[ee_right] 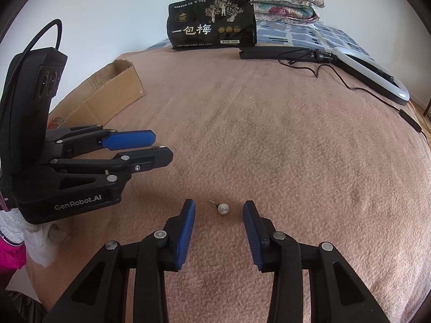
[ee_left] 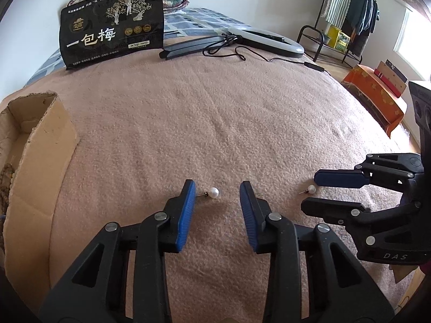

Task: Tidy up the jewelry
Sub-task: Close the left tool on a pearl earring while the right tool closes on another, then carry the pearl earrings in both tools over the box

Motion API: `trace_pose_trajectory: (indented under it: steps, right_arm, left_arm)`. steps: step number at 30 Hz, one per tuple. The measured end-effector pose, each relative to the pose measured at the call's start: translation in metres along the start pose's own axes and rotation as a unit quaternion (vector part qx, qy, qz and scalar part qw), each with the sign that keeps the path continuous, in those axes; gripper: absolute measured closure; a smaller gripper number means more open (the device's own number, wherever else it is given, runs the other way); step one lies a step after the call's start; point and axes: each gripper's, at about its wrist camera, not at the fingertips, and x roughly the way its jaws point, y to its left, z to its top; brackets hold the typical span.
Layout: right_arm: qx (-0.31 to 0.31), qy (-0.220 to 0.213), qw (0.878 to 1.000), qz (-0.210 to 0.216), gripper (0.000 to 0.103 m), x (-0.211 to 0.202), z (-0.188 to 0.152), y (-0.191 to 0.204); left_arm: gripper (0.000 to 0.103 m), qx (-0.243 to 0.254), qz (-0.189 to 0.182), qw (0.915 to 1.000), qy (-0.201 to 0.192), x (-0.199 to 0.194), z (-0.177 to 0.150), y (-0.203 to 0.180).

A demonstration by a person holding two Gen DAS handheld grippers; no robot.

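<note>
Each small white pearl earring (ee_left: 214, 191) (ee_right: 223, 209) lies on the pink blanket (ee_left: 215, 121). The left gripper (ee_left: 217, 188) and right gripper (ee_right: 218, 206) are wide apart, one earring between each pair of blue tips, ready to pinch, I think.

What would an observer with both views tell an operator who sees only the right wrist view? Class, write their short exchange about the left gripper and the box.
Operator: The right gripper stands open around an earring. What lies between the left gripper fingers?
Observer: A second earring lies on the blanket between the open fingers, with its post toward the left finger.
Operator: Is the box empty?
Observer: No. Beads lie inside it, at the left edge of the left wrist view.
</note>
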Motion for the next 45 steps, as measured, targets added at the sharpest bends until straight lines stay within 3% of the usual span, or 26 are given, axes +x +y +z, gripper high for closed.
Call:
trace_pose_trajectory:
  steps: [6, 13, 19, 29, 45]
  right_arm:
    - [-0.003, 0.002, 1.0, 0.001, 0.072, 0.004, 0.003, 0.001]
    - [-0.007, 0.007, 1.0, -0.003, 0.084, 0.005, 0.003, 0.003]
    - [-0.002, 0.007, 1.0, -0.005, 0.093, 0.005, 0.003, 0.002]
    - [0.001, -0.004, 1.0, -0.005, 0.097, -0.01, 0.003, 0.005]
    - [-0.025, -0.044, 0.999, -0.015, 0.097, -0.066, 0.015, 0.038]
  left_arm:
    - [0.074, -0.002, 0.001, 1.0, 0.004, 0.004, -0.001, 0.002]
    - [0.088, -0.005, 0.002, 0.9999, 0.008, 0.006, -0.001, 0.004]
    - [0.088, 0.004, 0.011, 0.9999, 0.005, 0.004, -0.002, -0.001]
    - [0.088, 0.003, 0.013, 0.9998, -0.012, -0.018, 0.001, -0.002]
    - [0.088, -0.016, 0.015, 0.998, -0.06, -0.089, -0.001, 0.003]
